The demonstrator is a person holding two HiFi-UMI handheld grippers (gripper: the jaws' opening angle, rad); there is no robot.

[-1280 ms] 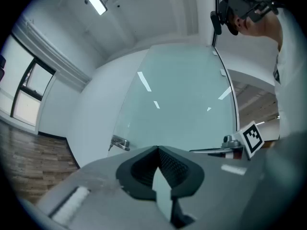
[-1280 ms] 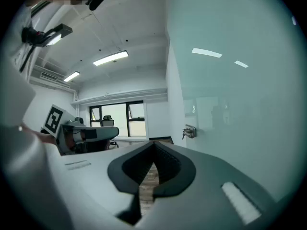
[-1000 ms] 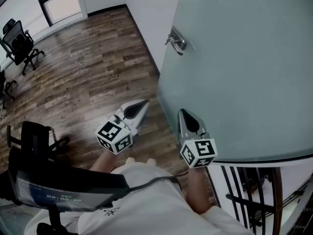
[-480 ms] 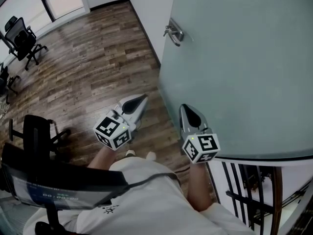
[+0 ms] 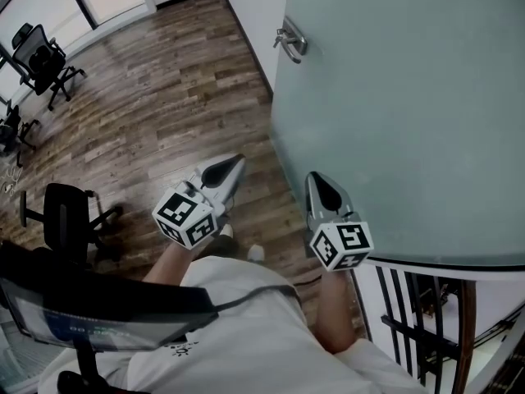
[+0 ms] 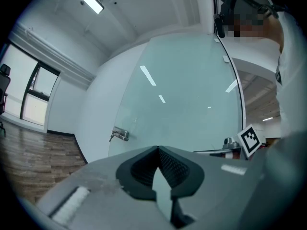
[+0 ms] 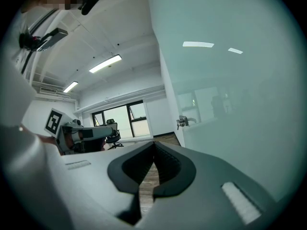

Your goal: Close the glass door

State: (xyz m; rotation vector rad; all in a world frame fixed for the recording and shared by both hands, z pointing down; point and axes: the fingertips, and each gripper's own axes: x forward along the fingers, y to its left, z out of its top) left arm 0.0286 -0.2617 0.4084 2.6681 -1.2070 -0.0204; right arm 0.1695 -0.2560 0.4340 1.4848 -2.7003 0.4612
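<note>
**Item 1, glass door** (image 5: pixel 410 121): a frosted pane, upright, filling the right half of the head view. Its free edge runs up the middle of that view, with the metal handle (image 5: pixel 291 39) near the far end of it. It stands ajar over the wood floor (image 5: pixel 164 80) beside a white wall.

**Item 2, right gripper** (image 5: pixel 316 180): jaws pressed together with nothing between them. It points roughly along the face of the pane, which lies immediately to its right. This is the nearer of the two tools, its tip just beside the glass. In its own view (image 7: pixel 154 145) the glass covers the whole right side, and the handle (image 7: pixel 184 121) sits ahead and a little right of the tip.

**Item 3, left gripper** (image 5: pixel 236 162): jaws likewise closed on nothing. It is held over open floor, left of the door's free edge and apart from the pane. In its own view (image 6: pixel 157 150) the door (image 6: pixel 187 104) lies ahead and to the right, with the handle (image 6: pixel 120 134) ahead and left of the tip.

**Governing relation:** the pane is on the right-hand side, so a push most likely falls to the right gripper (a judgement, not something seen).

**Not determinable:**
- whether the right tip actually touches the glass
- the hinge side, partly lost behind the black railing (image 5: pixel 410 318)
- the frame or latch the door should meet
- the door's bottom edge
</note>
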